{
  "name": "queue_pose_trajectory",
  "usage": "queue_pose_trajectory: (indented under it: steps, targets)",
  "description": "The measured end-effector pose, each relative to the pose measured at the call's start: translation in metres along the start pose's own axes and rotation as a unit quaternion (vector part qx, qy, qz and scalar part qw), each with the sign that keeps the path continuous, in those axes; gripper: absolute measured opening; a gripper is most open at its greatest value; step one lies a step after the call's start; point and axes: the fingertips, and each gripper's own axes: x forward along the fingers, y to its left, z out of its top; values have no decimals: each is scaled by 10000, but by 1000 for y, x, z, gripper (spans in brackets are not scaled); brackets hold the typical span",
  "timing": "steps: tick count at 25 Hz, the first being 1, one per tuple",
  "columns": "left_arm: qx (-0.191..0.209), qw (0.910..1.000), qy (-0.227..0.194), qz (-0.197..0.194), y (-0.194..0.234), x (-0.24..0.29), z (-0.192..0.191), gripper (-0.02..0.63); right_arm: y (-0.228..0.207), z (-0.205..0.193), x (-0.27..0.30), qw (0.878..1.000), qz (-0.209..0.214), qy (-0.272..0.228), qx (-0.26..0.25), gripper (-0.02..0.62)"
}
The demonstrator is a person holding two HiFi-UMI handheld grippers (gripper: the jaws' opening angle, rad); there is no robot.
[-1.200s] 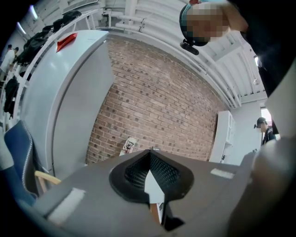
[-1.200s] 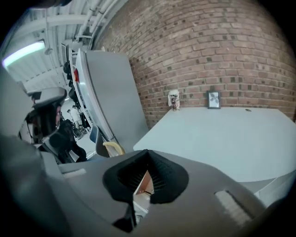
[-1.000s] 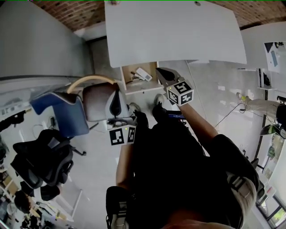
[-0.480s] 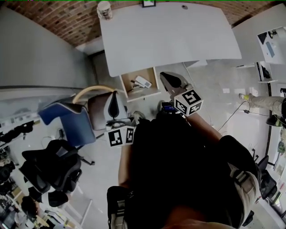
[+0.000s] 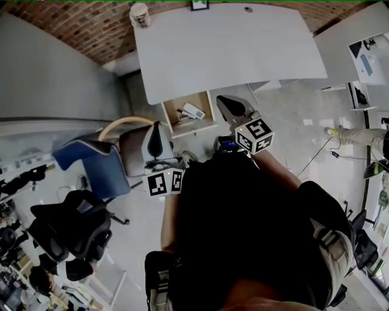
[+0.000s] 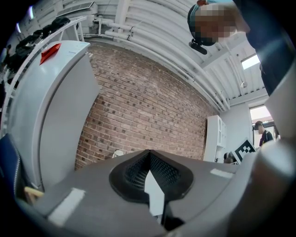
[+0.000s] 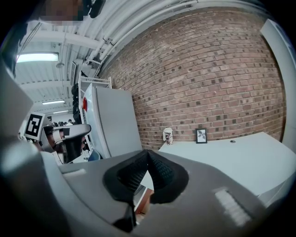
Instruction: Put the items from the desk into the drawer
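The white desk (image 5: 231, 48) carries a paper cup (image 5: 139, 13) and a small picture frame (image 5: 199, 5) at its far edge. Below its near edge a wooden drawer (image 5: 198, 99) stands open, with a white item (image 5: 193, 111) and a dark cable inside. My left gripper (image 5: 156, 129) is shut and empty, held left of the drawer over a grey seat. Shut and empty as well, my right gripper (image 5: 223, 101) hangs just right of the drawer. In the right gripper view the closed tips (image 7: 147, 154) face the cup (image 7: 168, 135) and frame (image 7: 201, 134). The left gripper (image 6: 149, 153) faces a brick wall.
A blue chair (image 5: 91, 161) and a grey seat (image 5: 135, 146) stand left of the drawer, with black office chairs (image 5: 67, 225) further left. A grey cabinet (image 5: 55, 67) fills the upper left. Cables (image 5: 316, 152) trail over the floor at right.
The head view has tipped so the desk's far edge with cup and frame shows. My right gripper has shifted slightly right and towards me. The left gripper has hardly moved.
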Motion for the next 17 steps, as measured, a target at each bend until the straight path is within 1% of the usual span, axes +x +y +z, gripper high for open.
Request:
queue_pose_trajectory:
  steps: [17]
  targets:
    - [47, 10000, 11, -22, 0, -5, 0, 9, 1, 1, -2, 10000, -51, -61, -12, 3]
